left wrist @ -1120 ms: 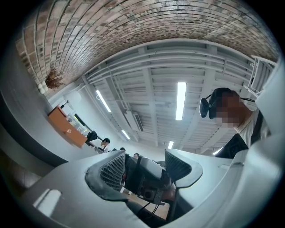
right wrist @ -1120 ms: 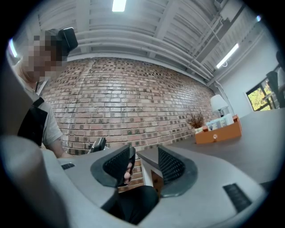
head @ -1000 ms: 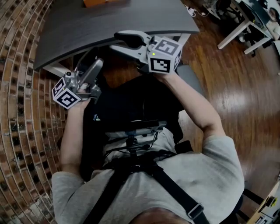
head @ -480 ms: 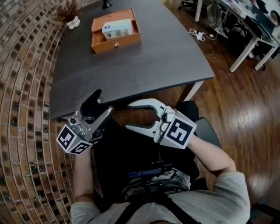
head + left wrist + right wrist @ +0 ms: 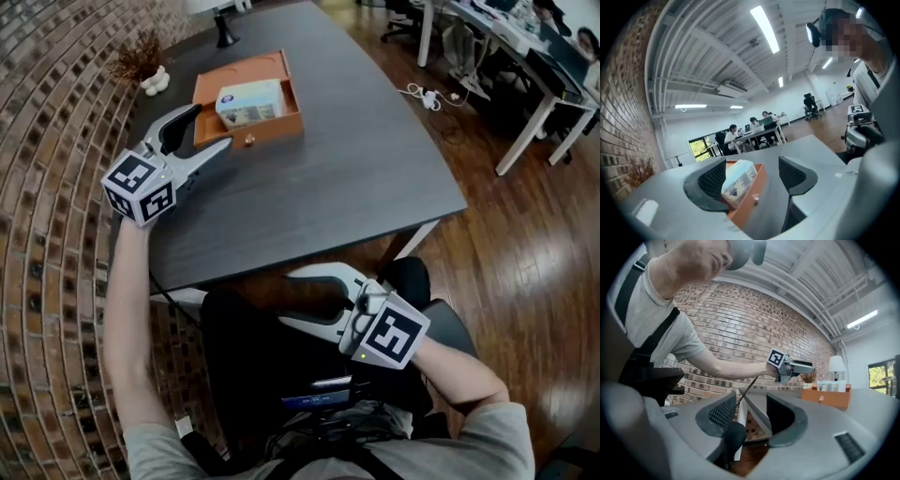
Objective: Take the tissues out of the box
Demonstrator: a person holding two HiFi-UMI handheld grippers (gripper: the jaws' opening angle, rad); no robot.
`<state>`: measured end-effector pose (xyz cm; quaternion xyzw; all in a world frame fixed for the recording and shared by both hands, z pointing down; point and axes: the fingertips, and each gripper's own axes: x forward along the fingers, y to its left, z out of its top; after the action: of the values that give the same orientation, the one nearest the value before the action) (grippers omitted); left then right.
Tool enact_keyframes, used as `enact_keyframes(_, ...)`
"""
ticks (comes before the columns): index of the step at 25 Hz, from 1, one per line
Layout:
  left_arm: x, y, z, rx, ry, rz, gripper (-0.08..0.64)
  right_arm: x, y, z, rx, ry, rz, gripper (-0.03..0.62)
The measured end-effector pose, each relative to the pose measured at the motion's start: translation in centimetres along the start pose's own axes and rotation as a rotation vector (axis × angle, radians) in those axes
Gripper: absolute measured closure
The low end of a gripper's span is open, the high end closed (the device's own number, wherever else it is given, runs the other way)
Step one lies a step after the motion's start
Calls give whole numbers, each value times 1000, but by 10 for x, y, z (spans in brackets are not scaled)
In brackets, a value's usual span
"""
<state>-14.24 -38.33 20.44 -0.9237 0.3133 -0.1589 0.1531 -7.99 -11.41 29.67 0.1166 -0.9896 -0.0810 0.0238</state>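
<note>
On table (image 5: 366, 169): one box (image 5: 270, 127), one tissue pack (image 5: 249, 101).

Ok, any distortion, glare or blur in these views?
Head view: wide-angle bowing curves the brick wall, glare streaks the wooden floor. Left gripper view: fisheye circle with black corners, ceiling light blown out, tissue pack sharp. Right gripper view: same vignette, orange box small but clear.

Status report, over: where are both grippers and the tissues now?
Left gripper over table, fingers opening, empty, aimed at the box. Right gripper open, empty, below the table edge. Tissues in box, untouched. Nothing in the way.
</note>
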Motion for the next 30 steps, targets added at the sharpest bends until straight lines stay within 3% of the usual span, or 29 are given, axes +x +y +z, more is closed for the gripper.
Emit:
enact_keyframes(7, 81, 60, -38, 334, 381, -32, 176, -4, -5, 0, 24, -3, -4, 374)
enact_keyframes(10, 104, 61, -63, 396, 525, -137, 151, -5, -8, 1, 38, -10, -9, 374)
enact_keyframes(14, 121, 63, -90, 418, 679, -236, 100, -5, -9, 1, 47, -16, -5, 374)
enact_keyframes(19, 137, 62, -106, 386, 757, -299, 67, -5, -8, 0, 51, -21, 6, 374)
enact_keyframes(23, 137, 56, -113, 399, 783, -346, 125, -6, -13, 3, 71, -42, 4, 374)
enact_keyframes(26, 133, 58, -112, 410, 792, -317, 153, -6, -13, 2, 72, -41, 2, 374)
enact_keyframes(30, 122, 75, -104, 440, 790, -203, 163, -6, -14, 1, 62, -39, -3, 374)
